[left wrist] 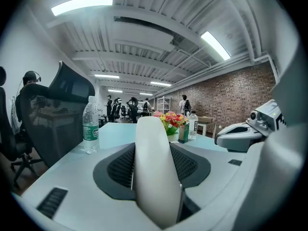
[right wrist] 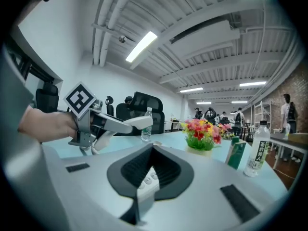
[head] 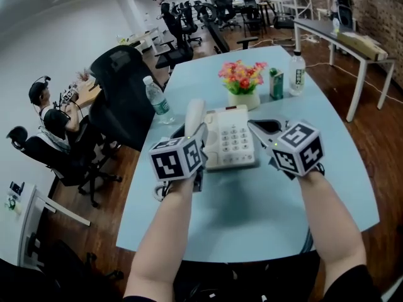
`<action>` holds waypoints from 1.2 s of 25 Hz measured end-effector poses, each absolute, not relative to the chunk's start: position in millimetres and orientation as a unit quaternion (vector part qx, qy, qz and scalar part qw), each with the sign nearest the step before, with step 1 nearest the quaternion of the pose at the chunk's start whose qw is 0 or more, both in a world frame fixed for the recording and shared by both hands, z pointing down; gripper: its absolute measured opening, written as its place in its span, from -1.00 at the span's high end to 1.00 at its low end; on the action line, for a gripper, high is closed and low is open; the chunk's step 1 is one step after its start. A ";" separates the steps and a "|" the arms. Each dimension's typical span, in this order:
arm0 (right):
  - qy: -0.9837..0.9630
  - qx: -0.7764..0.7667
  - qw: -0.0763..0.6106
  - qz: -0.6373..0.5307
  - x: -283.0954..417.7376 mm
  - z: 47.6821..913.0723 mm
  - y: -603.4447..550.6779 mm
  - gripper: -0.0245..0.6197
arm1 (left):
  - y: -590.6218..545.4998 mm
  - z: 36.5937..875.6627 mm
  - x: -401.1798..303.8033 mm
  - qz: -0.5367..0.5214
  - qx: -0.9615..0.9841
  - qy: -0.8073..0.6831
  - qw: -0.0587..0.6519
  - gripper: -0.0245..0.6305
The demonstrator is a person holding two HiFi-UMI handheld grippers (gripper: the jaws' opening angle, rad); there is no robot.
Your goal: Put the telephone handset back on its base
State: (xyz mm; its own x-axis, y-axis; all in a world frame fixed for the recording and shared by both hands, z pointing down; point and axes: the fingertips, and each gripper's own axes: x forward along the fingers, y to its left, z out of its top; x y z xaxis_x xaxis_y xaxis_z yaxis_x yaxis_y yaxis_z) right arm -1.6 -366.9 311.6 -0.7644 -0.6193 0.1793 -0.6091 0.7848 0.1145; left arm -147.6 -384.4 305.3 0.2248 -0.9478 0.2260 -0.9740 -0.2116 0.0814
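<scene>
At centre left, the left tongs (head: 200, 142) are clamped on the handset (head: 194, 113). It is held raised, long axis up the frame, just over the left side of the base (head: 233, 146). The right tongs (head: 253, 126) are closed, empty, beside the base's right edge.

You can read almost nothing here: the bottle (right wrist: 257, 150) wears a label of upright Chinese characters, too small to make out. Your telephone (head: 230, 145) keys, the water bottle (head: 158, 100) label and the carton (head: 276, 84) print blur likewise
</scene>
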 end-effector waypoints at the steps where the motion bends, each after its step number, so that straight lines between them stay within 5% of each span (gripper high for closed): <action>1: -0.939 0.327 0.105 -0.024 -1.8 313.0 -368.0 0.86 | -389.3 307.3 -144.7 0.067 0.773 -0.621 0.105 0.27; 30: -0.947 0.308 0.090 -0.004 -4.9 319.8 -365.7 0.86 | -430.0 381.7 -132.6 0.243 0.673 -0.679 0.163 0.26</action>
State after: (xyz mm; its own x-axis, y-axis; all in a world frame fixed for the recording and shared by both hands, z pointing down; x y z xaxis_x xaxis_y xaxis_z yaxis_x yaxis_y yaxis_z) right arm -4.9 -365.7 319.8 -0.7948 -0.5833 0.1675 -0.5820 0.8109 0.0620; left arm -132.6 -430.0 381.7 -0.0408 -0.8349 0.5489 -0.9936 -0.0241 -0.1104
